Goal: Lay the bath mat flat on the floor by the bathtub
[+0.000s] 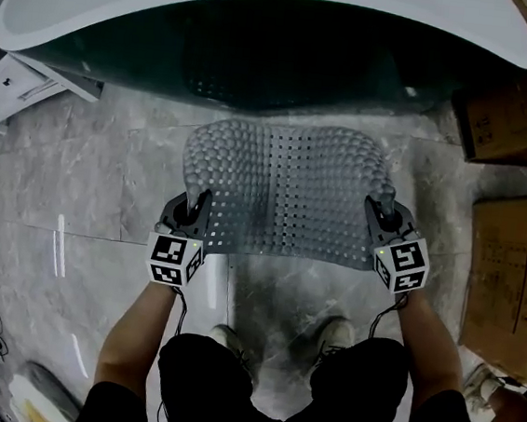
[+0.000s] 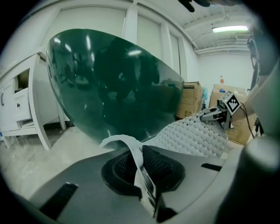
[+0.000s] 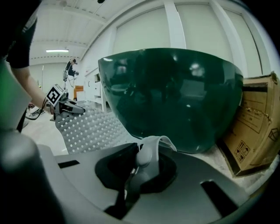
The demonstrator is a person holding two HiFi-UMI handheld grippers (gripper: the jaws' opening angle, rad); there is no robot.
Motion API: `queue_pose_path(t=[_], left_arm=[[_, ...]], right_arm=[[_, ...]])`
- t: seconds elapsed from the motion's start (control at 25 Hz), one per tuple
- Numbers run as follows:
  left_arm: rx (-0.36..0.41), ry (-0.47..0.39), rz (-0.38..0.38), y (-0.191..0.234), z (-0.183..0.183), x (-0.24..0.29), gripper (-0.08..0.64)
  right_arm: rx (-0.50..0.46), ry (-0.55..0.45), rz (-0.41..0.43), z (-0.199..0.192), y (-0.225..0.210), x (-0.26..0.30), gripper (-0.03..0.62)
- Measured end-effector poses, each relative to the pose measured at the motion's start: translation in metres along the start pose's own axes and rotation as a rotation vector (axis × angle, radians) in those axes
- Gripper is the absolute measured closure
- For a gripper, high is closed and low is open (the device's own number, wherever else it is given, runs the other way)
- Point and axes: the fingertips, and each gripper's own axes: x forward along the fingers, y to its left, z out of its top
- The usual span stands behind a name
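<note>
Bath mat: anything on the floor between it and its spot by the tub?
Nothing visible. The bath mat, held at its near corners by the left gripper and right gripper, hangs over the floor just in front of the bathtub. The cardboard boxes sit off to the right.

Bare marble floor (image 1: 80, 177) lay open left of centre, in front of the dark green bathtub (image 1: 261, 55), which blocked the far side. On the right, cardboard boxes (image 1: 509, 278) crowded the floor; a white cabinet (image 1: 19, 86) stood far left.
</note>
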Motion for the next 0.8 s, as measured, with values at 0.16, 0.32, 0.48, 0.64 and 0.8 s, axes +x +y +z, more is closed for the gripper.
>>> queue_pose_path(t=[0.16,0.32,0.48,0.64,0.8], left_arm=[[0.0,0.001,0.007,0.011,-0.024,0.018,0.525],[-0.016,0.006,0.028,0.019,-0.042,0.03,0.523],[-0.015,0.033,0.043,0.032,-0.057,0.03,0.517],[-0.008,0.057,0.056,0.039,-0.071,0.032,0.505],[0.029,0.111,0.076,0.044,-0.09,0.036,0.497]], right_arm=[[-0.011,0.013,0.018,-0.021,-0.003,0.026,0.565],[-0.02,0.039,0.022,-0.042,-0.008,0.04,0.564],[0.027,0.06,0.012,-0.057,-0.01,0.046,0.565],[0.06,0.069,-0.004,-0.068,-0.012,0.05,0.565],[0.051,0.083,-0.014,-0.077,-0.012,0.057,0.565]])
